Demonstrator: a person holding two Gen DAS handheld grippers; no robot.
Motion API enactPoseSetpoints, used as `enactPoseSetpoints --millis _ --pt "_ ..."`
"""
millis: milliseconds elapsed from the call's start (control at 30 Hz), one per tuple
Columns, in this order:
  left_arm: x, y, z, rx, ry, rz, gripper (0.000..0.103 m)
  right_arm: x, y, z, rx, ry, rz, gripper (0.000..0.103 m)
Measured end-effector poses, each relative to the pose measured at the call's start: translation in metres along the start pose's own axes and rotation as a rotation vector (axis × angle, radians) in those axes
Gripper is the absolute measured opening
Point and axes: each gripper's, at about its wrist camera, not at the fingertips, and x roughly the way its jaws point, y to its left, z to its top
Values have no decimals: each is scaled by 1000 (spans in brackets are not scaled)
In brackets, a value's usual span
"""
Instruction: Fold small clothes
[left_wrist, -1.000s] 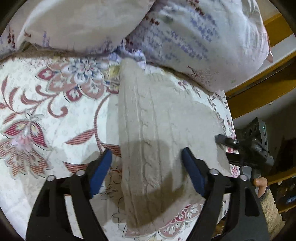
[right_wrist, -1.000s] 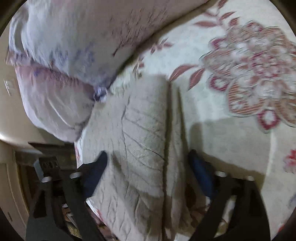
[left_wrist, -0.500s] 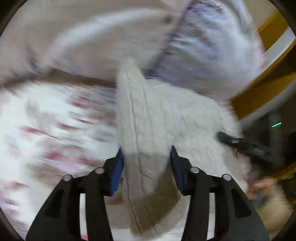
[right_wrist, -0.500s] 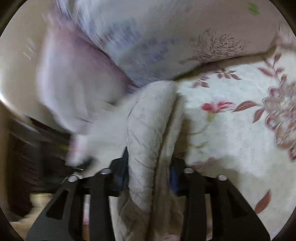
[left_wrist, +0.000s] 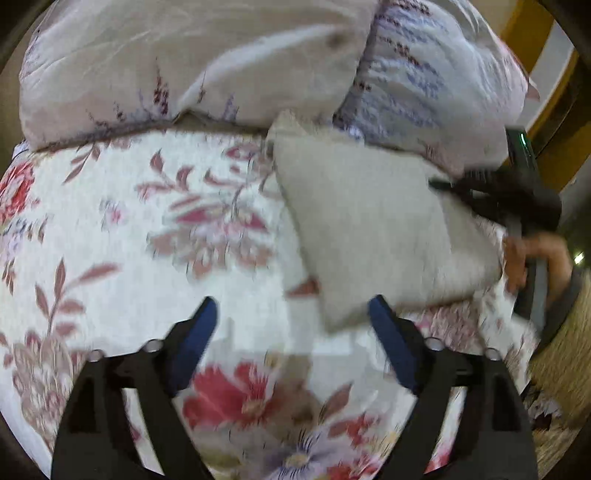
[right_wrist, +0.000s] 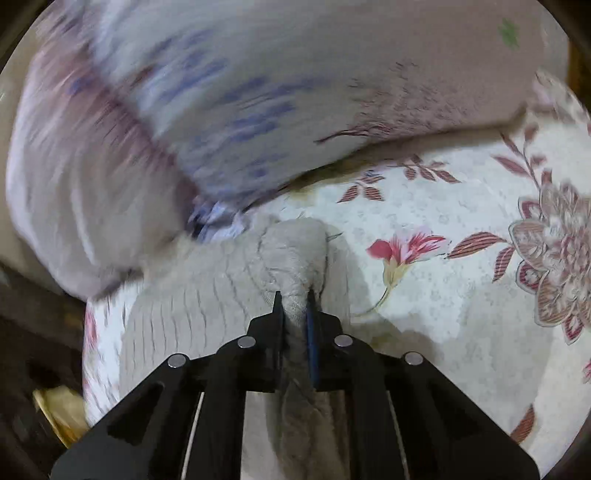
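Note:
A beige knitted garment (left_wrist: 369, 221) lies folded on a floral bedspread (left_wrist: 147, 258), near the bed's right side. My left gripper (left_wrist: 291, 325) is open and empty, just short of the garment's near corner. My right gripper (right_wrist: 295, 306) is shut on a bunched fold of the same garment (right_wrist: 207, 317), which spreads out to the left of it. The right gripper also shows in the left wrist view (left_wrist: 509, 192), at the garment's far right edge, with the person's hand behind it.
Two large flowered pillows (left_wrist: 184, 66) lie along the head of the bed, just behind the garment; they also fill the top of the right wrist view (right_wrist: 258, 92). The bed edge (left_wrist: 517, 332) drops off at the right, with wooden furniture (left_wrist: 546, 92) beyond.
My left gripper held the garment half a second ago; it has let go, opened and pulled back. My right gripper has closed tight on a fold of it.

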Motion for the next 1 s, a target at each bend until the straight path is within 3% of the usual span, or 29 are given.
enactPoseSetpoints --millis 33,67,133,167,200,267,367,500,633,767,1000 --pt "-2 -1 -7 11 1 21 96 -1 2 0 5 8 -1 14" --pt "-3 -1 -14 26 -1 45 97 -7 4 -3 -11 4 -9 26" --pt "-10 0 -26 35 -6 69 101 -39 12 -22 -90 -56 -57 55" --pt "-11 0 -29 30 -9 70 101 -54 14 -35 -114 -98 -79 80" --pt "-12 1 -33 20 -6 60 101 -74 14 -54 -132 -153 -96 90" --pt "-8 -2 -38 11 15 55 101 -96 13 -92 -167 -199 -85 90" --pt "1 -14 -41 48 43 94 101 -102 12 -144 -198 -204 -145 91" --pt "16 -26 -50 84 75 122 101 -70 19 -187 -254 -107 -258 92" --pt "21 -32 -58 132 63 196 101 -45 35 -199 -328 -71 -312 93" --pt "20 -29 -59 120 43 198 101 -38 41 -204 -342 -63 -368 102" --pt "20 -29 -60 115 45 200 101 -36 40 -207 -333 -65 -375 102"
